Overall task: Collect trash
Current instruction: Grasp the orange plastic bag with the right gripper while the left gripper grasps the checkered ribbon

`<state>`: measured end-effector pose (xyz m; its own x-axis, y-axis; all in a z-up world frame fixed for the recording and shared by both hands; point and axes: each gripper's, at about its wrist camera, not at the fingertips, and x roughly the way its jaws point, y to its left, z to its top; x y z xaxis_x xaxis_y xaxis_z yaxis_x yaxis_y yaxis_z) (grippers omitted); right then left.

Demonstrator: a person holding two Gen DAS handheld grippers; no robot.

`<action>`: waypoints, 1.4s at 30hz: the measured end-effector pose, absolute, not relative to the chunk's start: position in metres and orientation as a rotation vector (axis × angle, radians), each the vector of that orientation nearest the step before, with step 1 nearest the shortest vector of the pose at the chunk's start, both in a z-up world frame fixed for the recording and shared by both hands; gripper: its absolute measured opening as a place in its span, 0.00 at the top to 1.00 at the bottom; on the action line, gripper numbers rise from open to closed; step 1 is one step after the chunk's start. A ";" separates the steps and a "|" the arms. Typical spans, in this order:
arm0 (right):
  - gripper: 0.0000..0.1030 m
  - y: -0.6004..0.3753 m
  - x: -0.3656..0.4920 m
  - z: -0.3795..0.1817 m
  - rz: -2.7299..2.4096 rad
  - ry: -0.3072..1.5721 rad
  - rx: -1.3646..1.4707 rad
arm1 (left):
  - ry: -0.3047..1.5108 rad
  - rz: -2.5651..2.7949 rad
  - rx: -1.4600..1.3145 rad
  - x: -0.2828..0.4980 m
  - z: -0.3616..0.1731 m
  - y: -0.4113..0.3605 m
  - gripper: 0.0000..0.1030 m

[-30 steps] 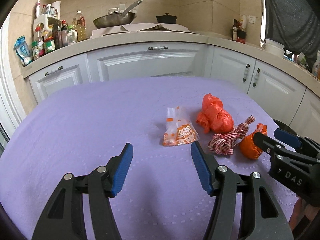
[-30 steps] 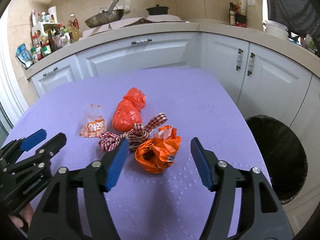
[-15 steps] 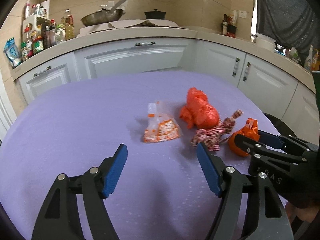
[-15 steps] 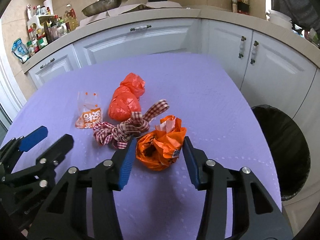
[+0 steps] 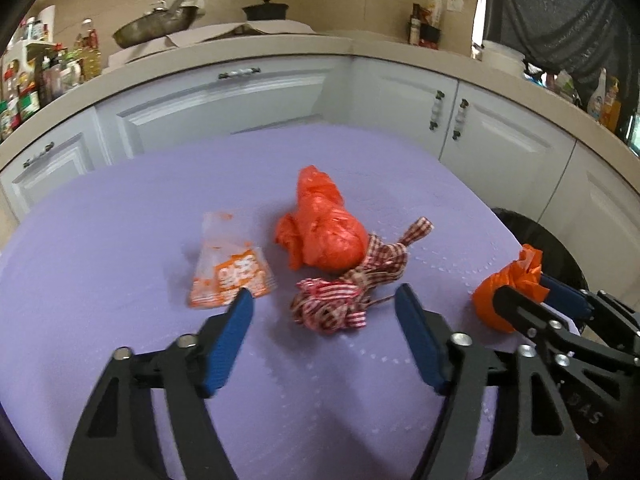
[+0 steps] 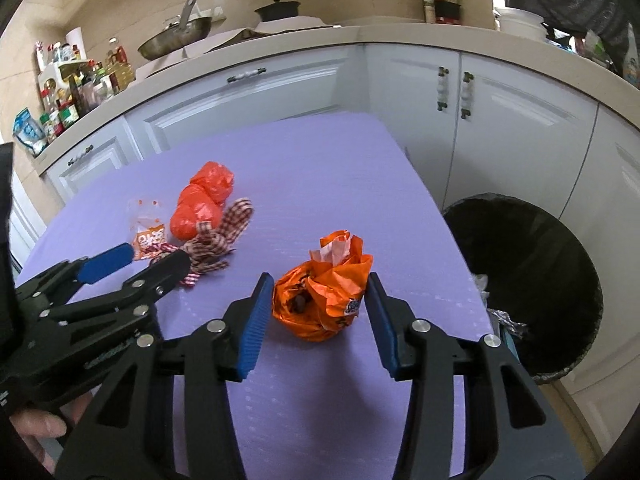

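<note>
Soft even indoor light, wall glare up top, slight motion blur — fisheye-bent, dark-vignetted edges

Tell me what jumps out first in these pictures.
The crumpled orange bag sits between the right gripper's blue fingers, near the purple table's right edge. A black-lined bin waits just beyond. Left lie a red bag and checkered ribbon.

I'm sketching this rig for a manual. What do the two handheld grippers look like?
Both the left gripper and the right gripper are black plastic scissor-like frames with triangular cut-outs, silver pivot rivets and ribbed blue finger pads. The right one's side bears faint "DAS" lettering. No cables or sleeves show.
</note>
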<state>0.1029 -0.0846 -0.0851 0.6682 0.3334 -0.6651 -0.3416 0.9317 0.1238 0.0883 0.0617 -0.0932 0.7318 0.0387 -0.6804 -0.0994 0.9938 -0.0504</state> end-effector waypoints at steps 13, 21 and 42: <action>0.56 -0.100 0.107 -0.088 0.373 0.746 0.018 | 0.767 0.028 -0.058 0.089 -0.096 0.052 0.93; 0.56 -0.104 0.102 -0.084 0.354 0.714 -0.002 | 0.705 0.045 -0.062 0.076 -0.084 0.054 0.94; 0.56 -0.115 0.078 -0.059 0.341 0.608 -0.025 | 0.589 0.077 -0.071 0.048 -0.051 0.049 0.94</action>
